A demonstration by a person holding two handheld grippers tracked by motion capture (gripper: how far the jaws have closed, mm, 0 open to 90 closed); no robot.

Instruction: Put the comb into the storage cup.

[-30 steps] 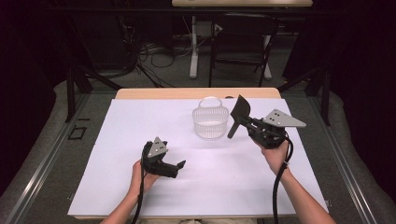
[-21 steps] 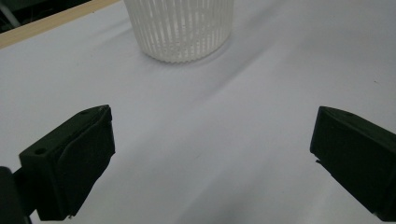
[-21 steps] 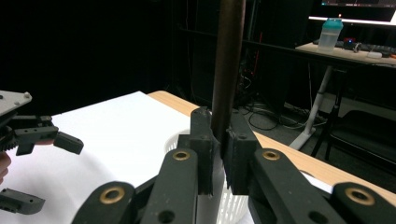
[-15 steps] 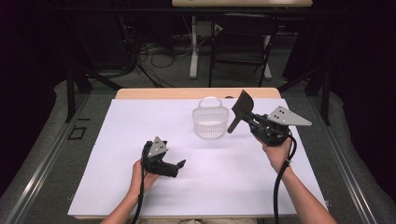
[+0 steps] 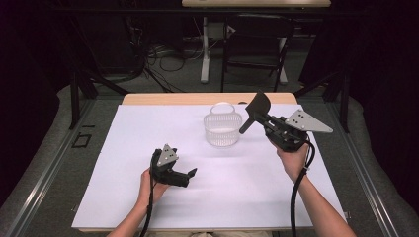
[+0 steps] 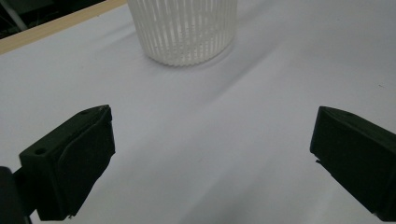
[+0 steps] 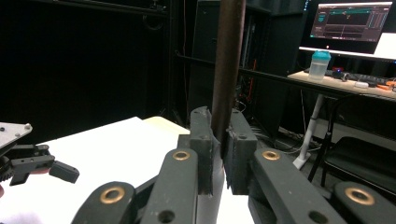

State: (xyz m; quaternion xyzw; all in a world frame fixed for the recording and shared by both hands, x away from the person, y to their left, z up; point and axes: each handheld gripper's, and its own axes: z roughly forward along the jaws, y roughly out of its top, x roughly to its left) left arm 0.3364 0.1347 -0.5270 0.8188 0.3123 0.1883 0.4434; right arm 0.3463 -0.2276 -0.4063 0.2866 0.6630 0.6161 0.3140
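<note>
The spatula [image 5: 257, 112], dark w/ a flat blade & slim handle, is held up in the air, blade end just right of the basket [image 5: 223, 130] & above its rim level, tilted up-left. The right claw [image 5: 267, 121] pinches it on the handle; in the right gripper view the handle [image 7: 228, 65] runs up between the two pressed-together jaws, blade out of frame at top. Judgement: it looks like a light, stiff tool, prob. smooth plastic or nylon, so it could swivel in a narrow pinch if the blade hits anything; best hold is on the handle close to the blade for control, not on the thin blade edge. Not fragile by the look of it. The basket is white, slotted, round-ish, prob. v. light & likely to slide or tip if nudged by the blade; it sits toward the far middle of the tabletop [image 5: 123, 168], which has a white cover. The left claw [image 5: 191, 174] rests low near the person's side, well apart from the basket, jaws spread & holding nothing; the left gripper view looks across bare cover to the basket's ribbed wall [image 6: 184, 28]. Behind the tabletop: chair, cables, dark curtains.
</note>
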